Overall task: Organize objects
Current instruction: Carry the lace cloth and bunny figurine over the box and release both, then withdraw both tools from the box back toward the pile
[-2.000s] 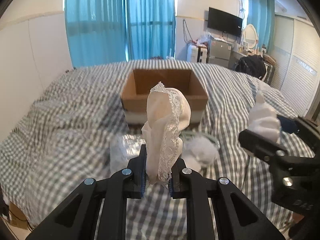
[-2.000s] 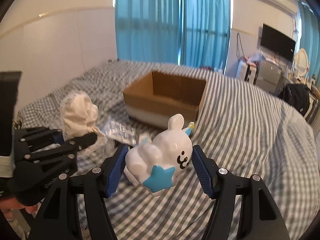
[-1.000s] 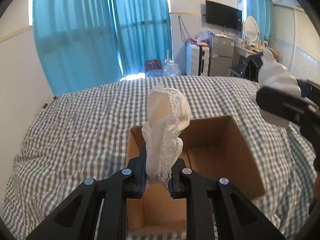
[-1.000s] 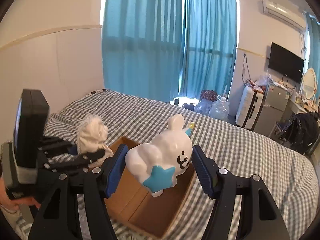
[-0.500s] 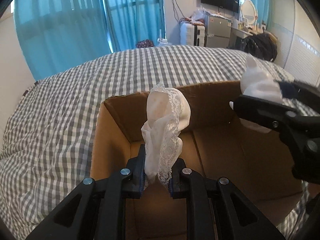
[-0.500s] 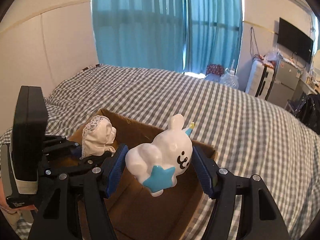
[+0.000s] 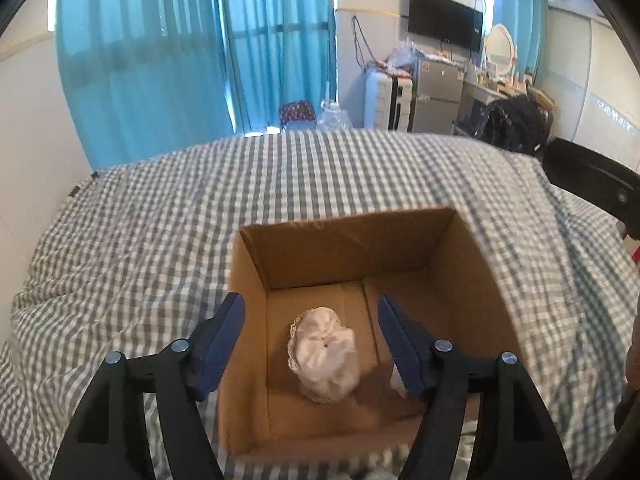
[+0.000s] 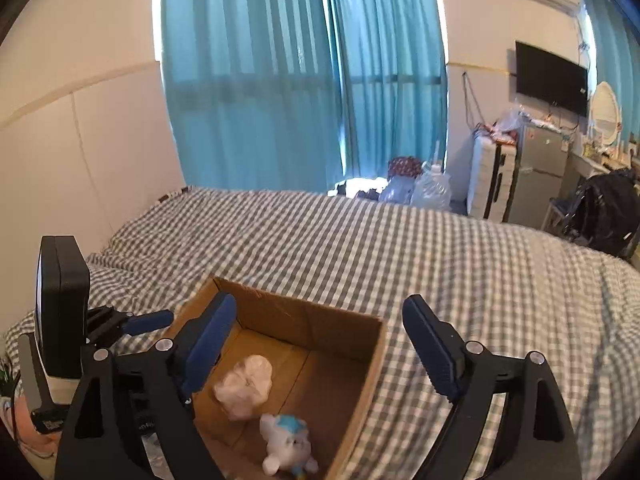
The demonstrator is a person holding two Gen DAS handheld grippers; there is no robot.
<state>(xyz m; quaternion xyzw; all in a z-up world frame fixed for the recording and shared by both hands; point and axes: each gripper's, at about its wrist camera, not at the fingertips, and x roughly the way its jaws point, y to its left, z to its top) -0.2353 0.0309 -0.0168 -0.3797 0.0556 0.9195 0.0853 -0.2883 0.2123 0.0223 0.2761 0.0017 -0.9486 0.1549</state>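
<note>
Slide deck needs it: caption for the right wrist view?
Right tongs open above the cardboard box on the checked bed, lace cloth and white bunny toy inside.

One cardboard box point(image 7: 256, 380) point(image 8: 360, 384) sits on the checked bedspread point(image 7: 140, 248) point(image 8: 480, 280). Inside the box lie two things — one bundle of white lace-edged cloth point(image 7: 324, 354) point(image 8: 244, 386) on its floor, and one white rabbit toy with a blue star point(image 8: 288, 446) just beside the bundle, nearer the box's front wall. Above the box hang two grippers — the left gripper point(image 7: 310, 340) point(image 8: 148, 322) and the right gripper point(image 8: 320, 346) — each with two blue-padded fingers, four in all.
</note>
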